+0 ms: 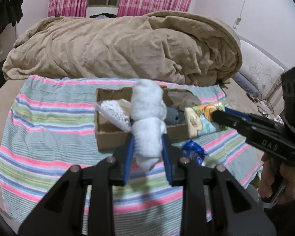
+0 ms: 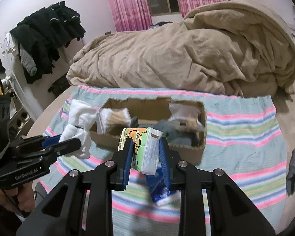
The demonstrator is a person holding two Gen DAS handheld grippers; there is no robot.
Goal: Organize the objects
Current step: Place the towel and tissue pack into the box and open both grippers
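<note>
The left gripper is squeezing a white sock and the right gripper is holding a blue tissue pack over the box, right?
Not quite. The right gripper holds a green cartoon tissue pack, not a blue one; the right wrist view shows it. The blue pack lies on the striped cloth below. The rest is right: the left gripper squeezes the white sock by the box.

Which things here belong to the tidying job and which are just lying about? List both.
Job:
- white fluffy rolled towel, gripped in left claw
- cartoon-printed green tissue pack, gripped in right claw
- open brown cardboard box
- blue plastic packet on the striped cloth

Lying about:
- beige crumpled duvet
- pink curtains
- black hanging clothes
</note>
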